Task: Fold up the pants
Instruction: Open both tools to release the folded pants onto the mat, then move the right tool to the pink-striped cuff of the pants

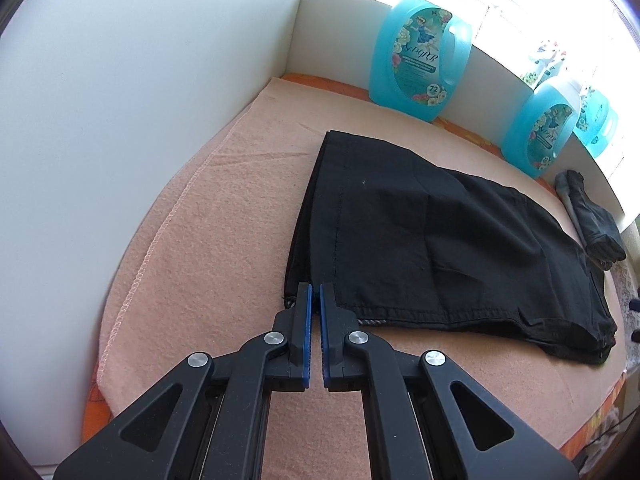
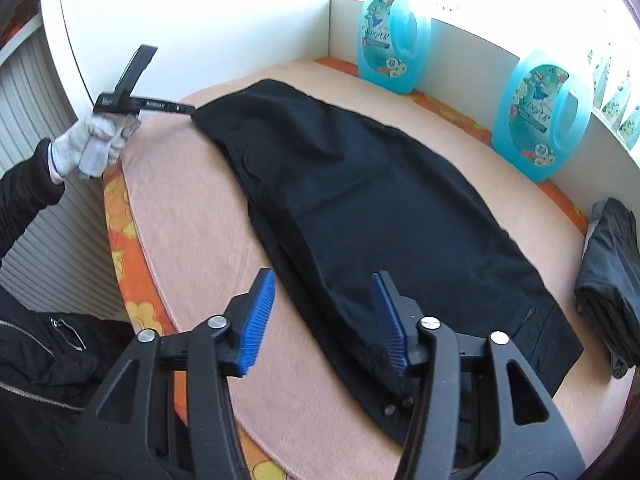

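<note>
Black pants (image 1: pixel 432 236) lie folded lengthwise on a peach blanket (image 1: pixel 208 240). In the left wrist view my left gripper (image 1: pixel 315 296) is shut on the near corner of the pant-leg hem. In the right wrist view the pants (image 2: pixel 360 200) stretch from the far left to the waistband by my right gripper (image 2: pixel 324 284). Its blue-padded jaws stand wide open over the near edge of the pants at the waist end, holding nothing. The left gripper (image 2: pixel 191 110) shows there too, in a gloved hand (image 2: pixel 90 148), pinching the hem end.
Three blue detergent bottles stand along the back wall, the nearest in the corner (image 1: pixel 416 56) and one to its right (image 2: pixel 540 120). A folded grey garment (image 2: pixel 612 280) lies at the right edge. A white wall (image 1: pixel 140 100) borders the left side. An orange flowered cloth (image 2: pixel 128 252) edges the table.
</note>
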The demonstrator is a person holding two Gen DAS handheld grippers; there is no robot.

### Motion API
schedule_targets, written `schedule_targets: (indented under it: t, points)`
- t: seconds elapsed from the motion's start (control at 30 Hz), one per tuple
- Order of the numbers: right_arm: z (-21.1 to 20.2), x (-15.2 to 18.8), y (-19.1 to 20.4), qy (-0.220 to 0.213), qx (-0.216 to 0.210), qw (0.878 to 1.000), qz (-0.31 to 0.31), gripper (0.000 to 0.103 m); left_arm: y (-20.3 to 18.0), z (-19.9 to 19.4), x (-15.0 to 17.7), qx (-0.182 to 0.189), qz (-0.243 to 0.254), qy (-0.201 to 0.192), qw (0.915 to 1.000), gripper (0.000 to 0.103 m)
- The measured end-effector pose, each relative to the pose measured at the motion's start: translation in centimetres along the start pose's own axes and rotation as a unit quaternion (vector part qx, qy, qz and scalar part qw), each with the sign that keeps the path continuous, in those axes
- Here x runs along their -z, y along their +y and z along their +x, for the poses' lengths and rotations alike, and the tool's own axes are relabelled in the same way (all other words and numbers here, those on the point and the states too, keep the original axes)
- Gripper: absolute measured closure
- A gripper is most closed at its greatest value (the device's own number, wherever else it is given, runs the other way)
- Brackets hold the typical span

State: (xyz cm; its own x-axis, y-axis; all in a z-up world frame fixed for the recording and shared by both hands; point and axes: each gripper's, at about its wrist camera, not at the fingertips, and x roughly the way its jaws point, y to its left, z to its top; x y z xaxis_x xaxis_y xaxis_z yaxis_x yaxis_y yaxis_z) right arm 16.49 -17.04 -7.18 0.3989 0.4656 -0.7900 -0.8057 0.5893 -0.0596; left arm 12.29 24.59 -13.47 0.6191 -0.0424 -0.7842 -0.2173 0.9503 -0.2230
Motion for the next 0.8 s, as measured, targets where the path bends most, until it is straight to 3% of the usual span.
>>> schedule_targets:
  t: [0.23,0.37,0.53,0.73,0.8]
  points:
    - [8.3,-12.0,-2.2,-0.008,-0.011,1.0,-0.015,0.05,0.6,0.9,-0.5,-0.024,-0.001,-0.005,0.9997,0.101]
    - [15.0,-16.8,-2.5,0.007,-0.031,0.999,-0.03,0.061,0.7,1.1,-0.6,-0.033,0.008,0.002,0.9994,0.101]
    - [22.3,-19.5,-2.9,0.031,-0.057,0.997,-0.035,0.061,0.8,0.5,-0.2,-0.027,0.006,0.007,0.9996,0.101]
    - [27.3,-19.3,-2.0,0.059,-0.065,0.995,-0.054,0.061,0.2,0.3,-0.1,-0.029,0.016,0.01,0.9994,0.101]
    - [27.7,-19.0,-1.8,0.06,-0.071,0.994,-0.051,0.071,0.0,0.3,-0.2,-0.029,0.018,0.008,0.9994,0.101]
